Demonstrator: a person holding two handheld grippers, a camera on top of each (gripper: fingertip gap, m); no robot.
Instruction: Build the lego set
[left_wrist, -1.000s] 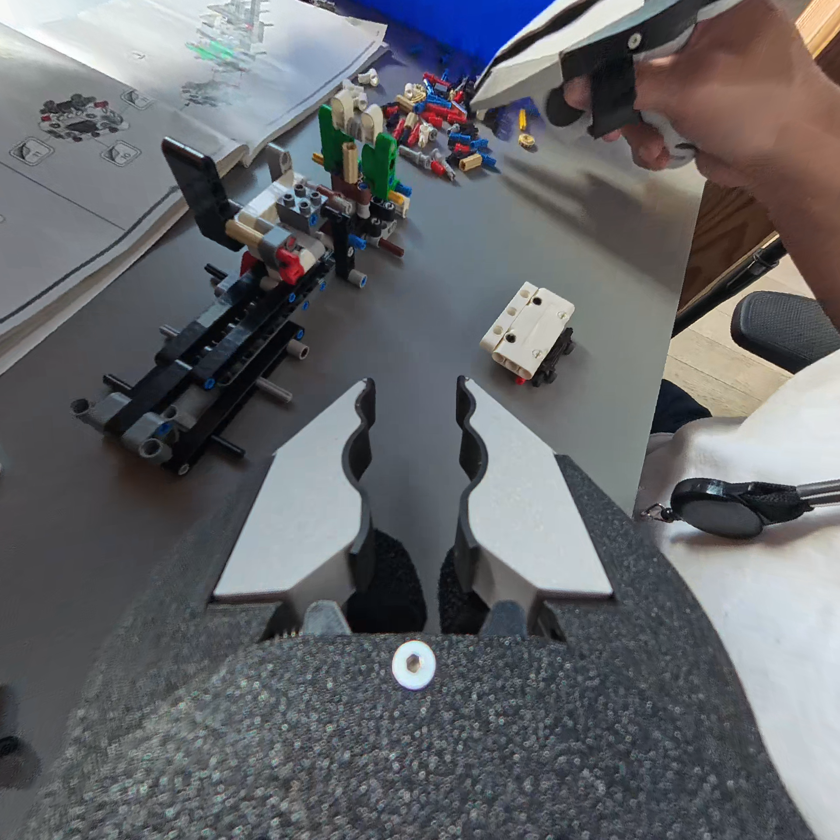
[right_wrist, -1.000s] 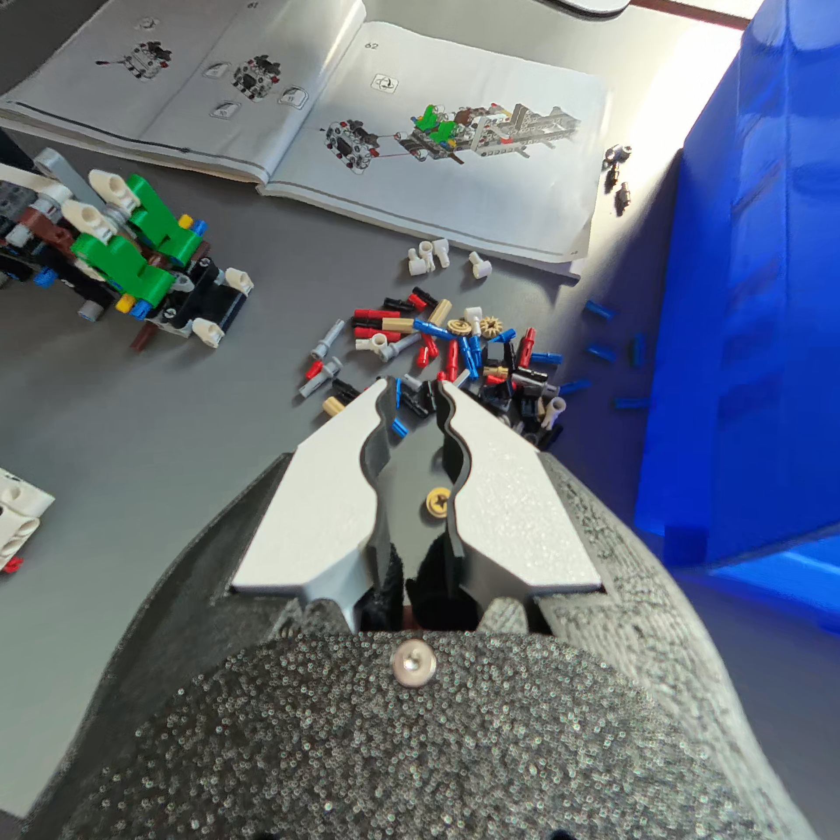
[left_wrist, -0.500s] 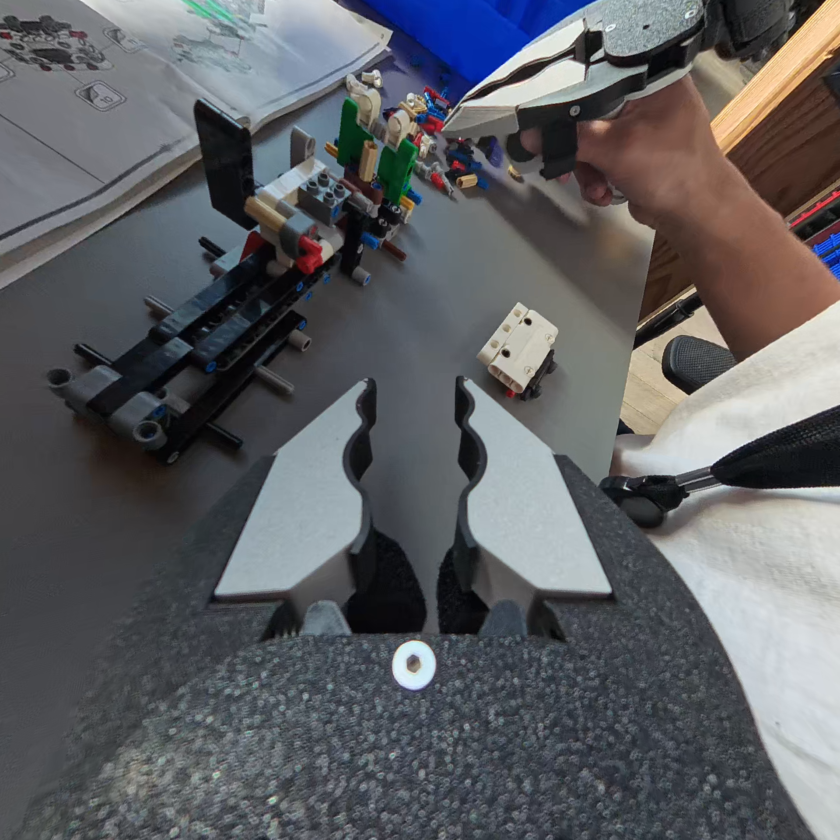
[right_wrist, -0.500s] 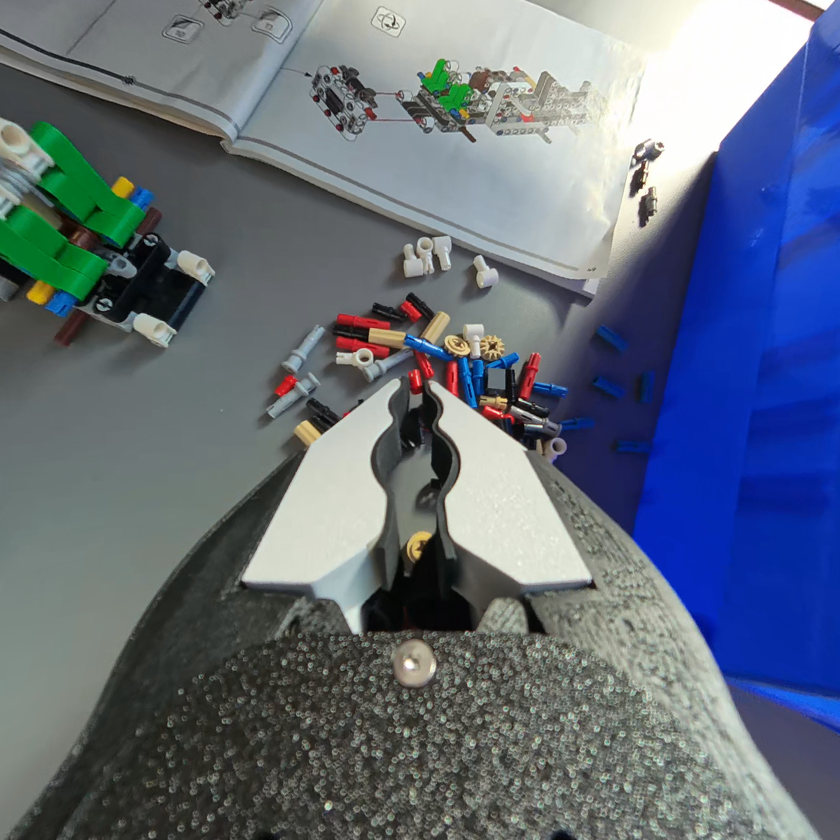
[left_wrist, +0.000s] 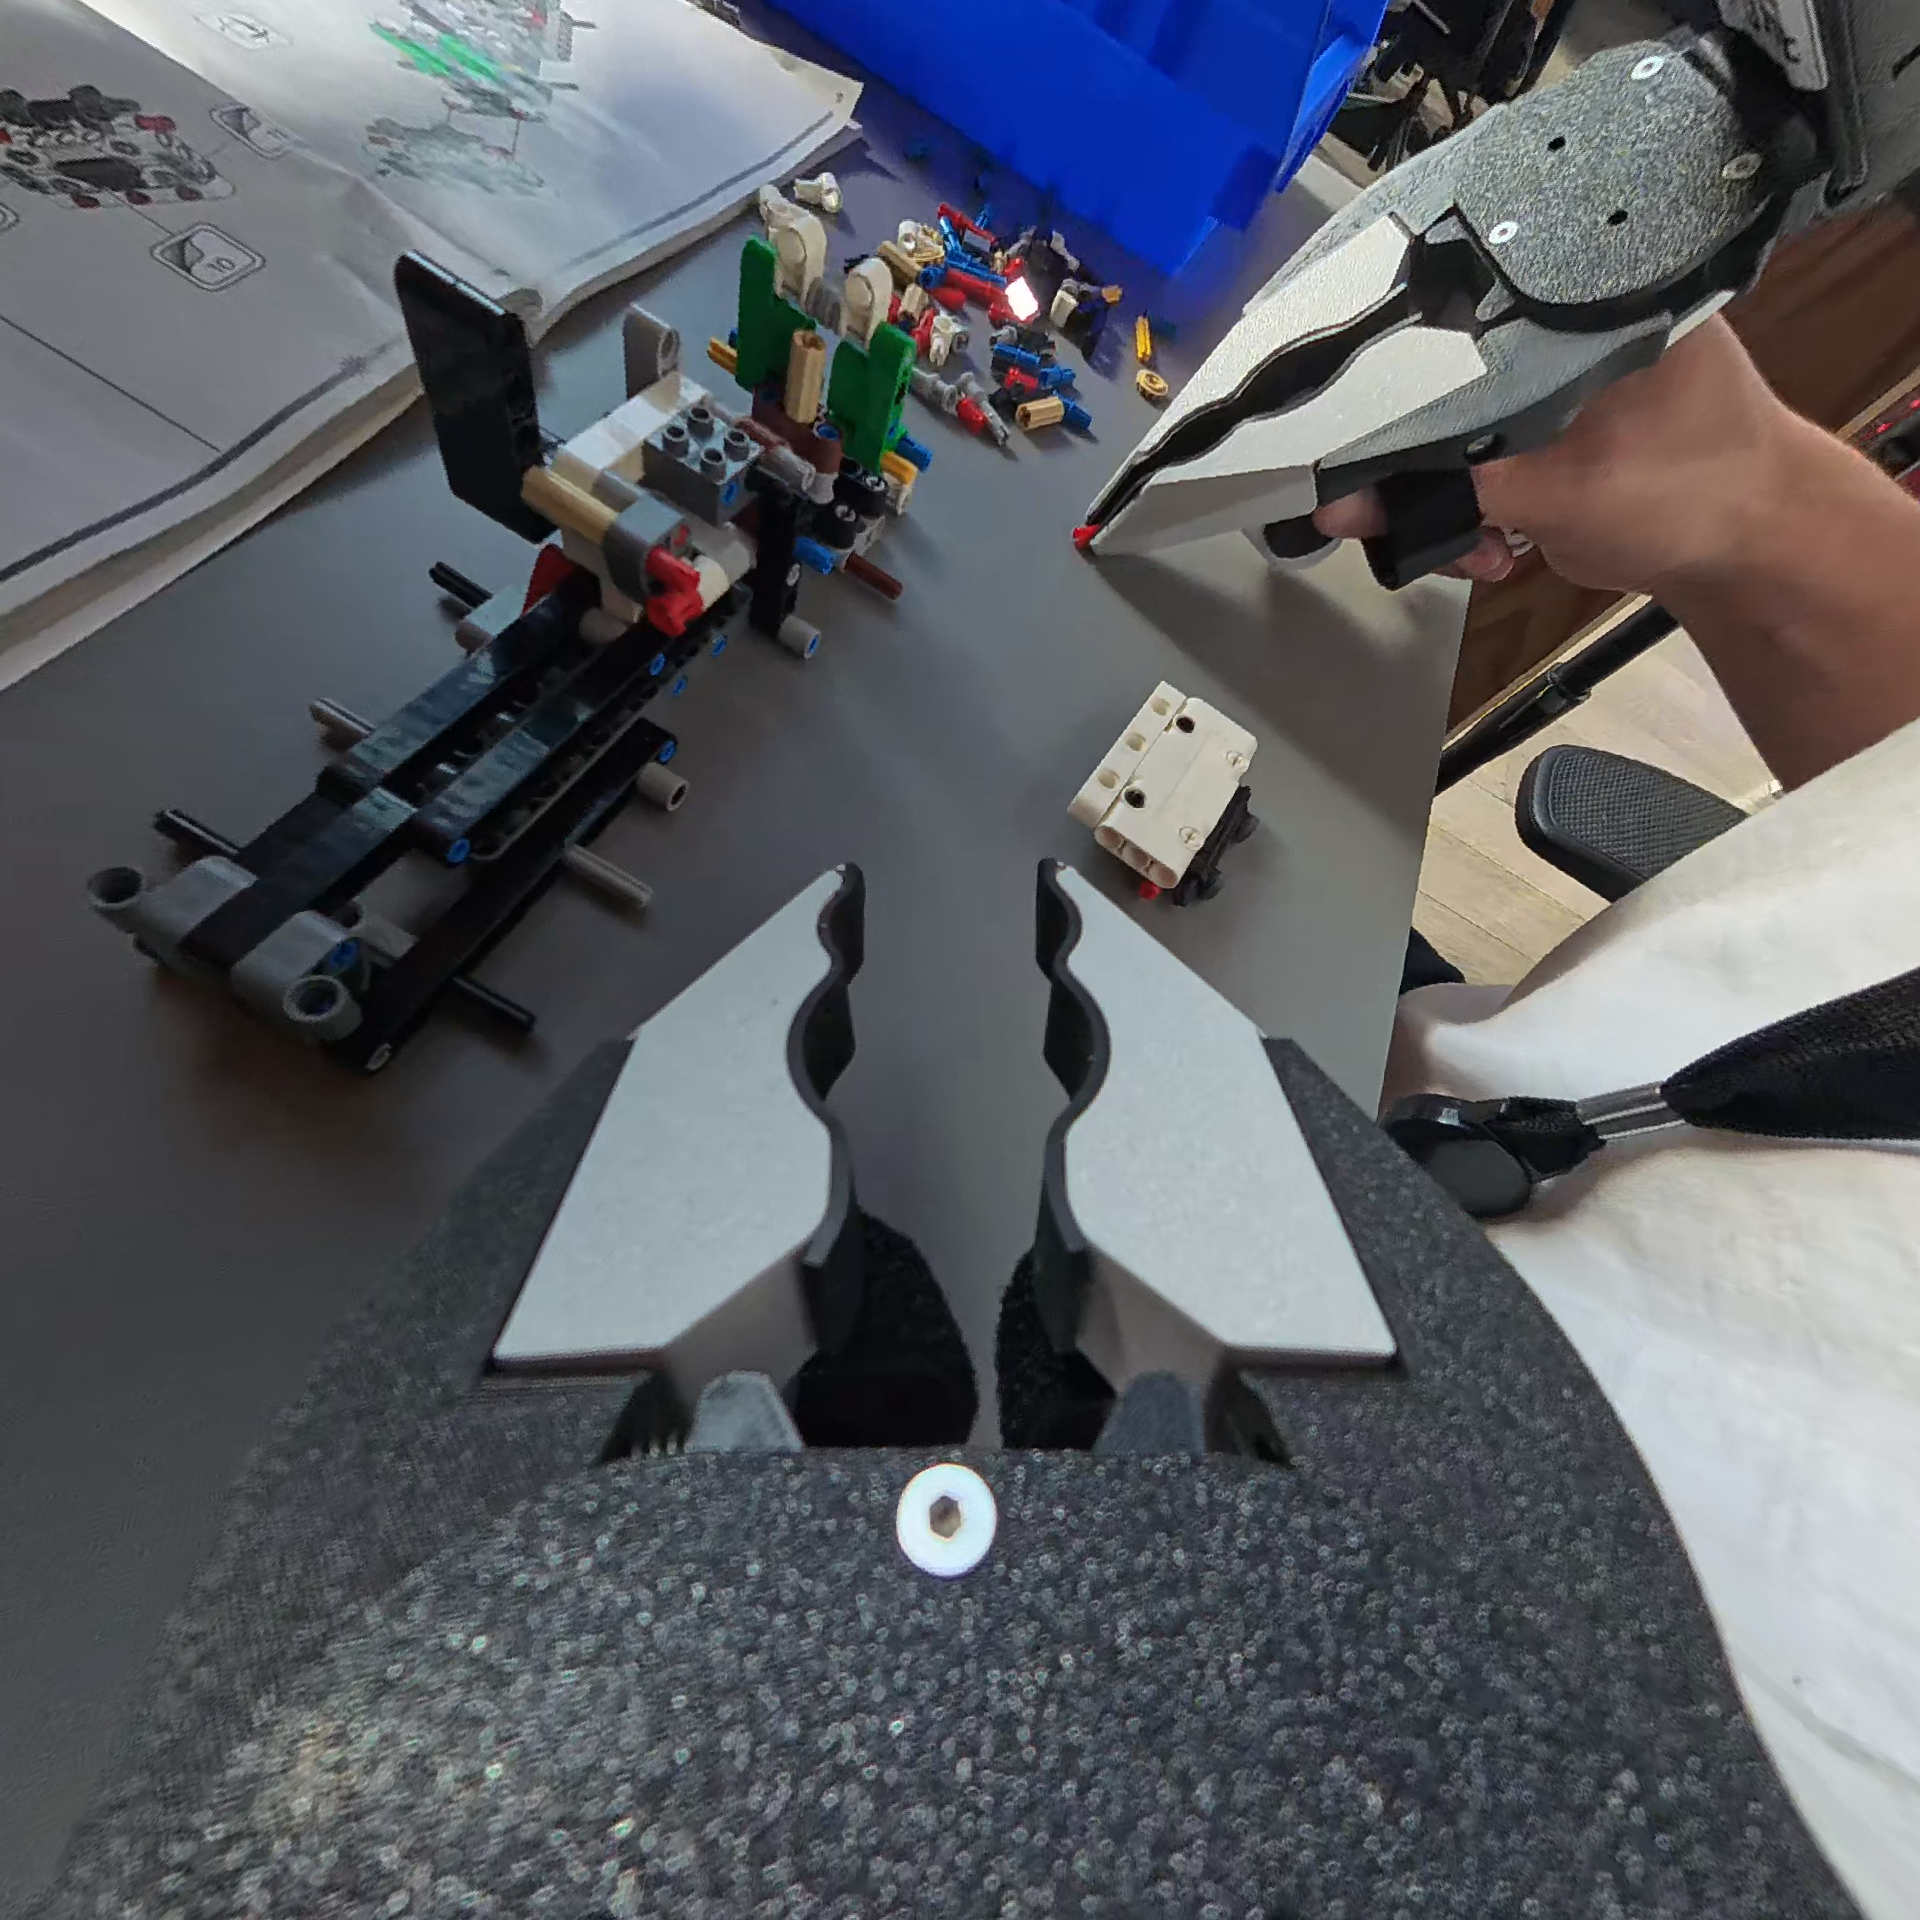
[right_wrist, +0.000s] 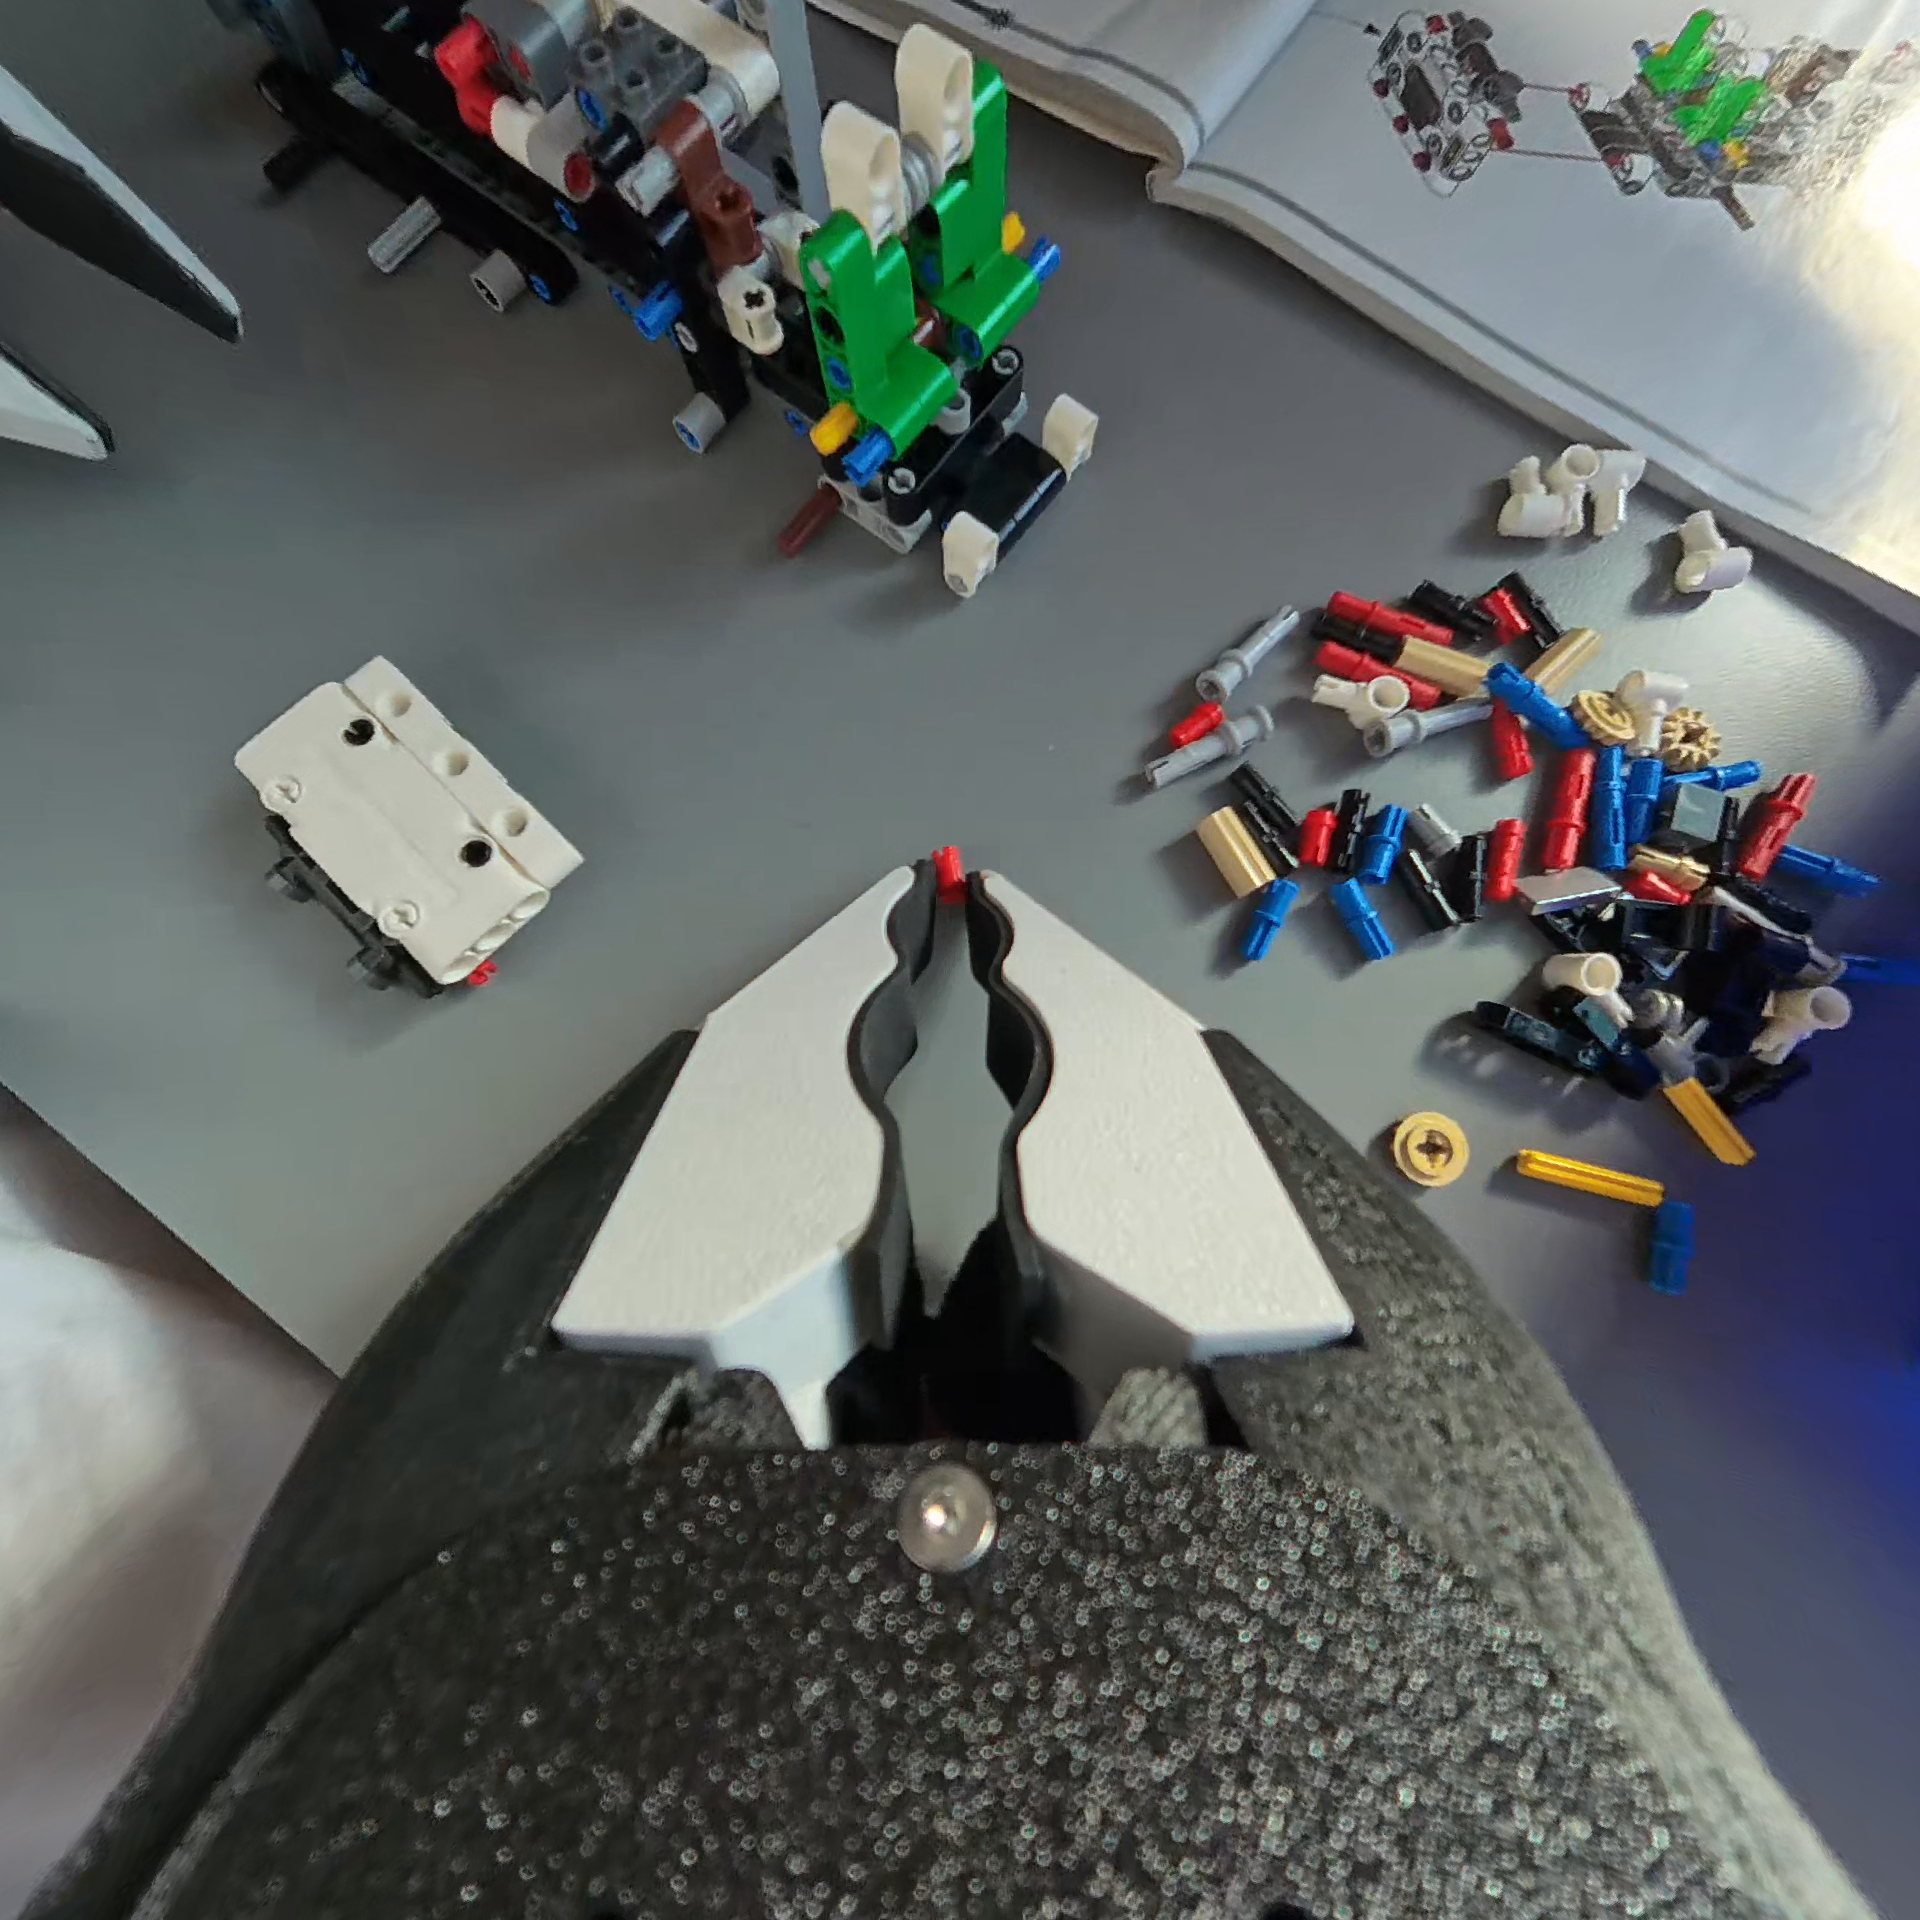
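Right wrist view shows my right tool (right_wrist: 948, 883) almost closed, its two black pads pinching a tiny red peg (right_wrist: 945, 871) right at the tips, just above the grey bench (right_wrist: 675, 644). The peg is so small that only its end sticks out, so I think I should keep my squeeze steady and not twist, or it could pop out. My left tool (left_wrist: 948, 883) is open wide with nothing in it, hanging over bare bench. The white block (right_wrist: 400, 821) with a black piece under it lies at about ten o'clock from my right tool, well apart, and a small red nub shows at its near end. The big built model (right_wrist: 862, 312) with green arms stands at twelve o'clock, farther off. The heap of loose pegs (right_wrist: 1558, 810) spreads at two o'clock, near my tool but not touching. Between the peg and the white block the bench is open, so that is good room for moving. The bench edge (right_wrist: 156, 1195) runs close at eight o'clock, so I should stay away from it in case something drops. The open booklet (right_wrist: 1558, 260) and the blue bin (left_wrist: 1091, 114) sit at the far side.
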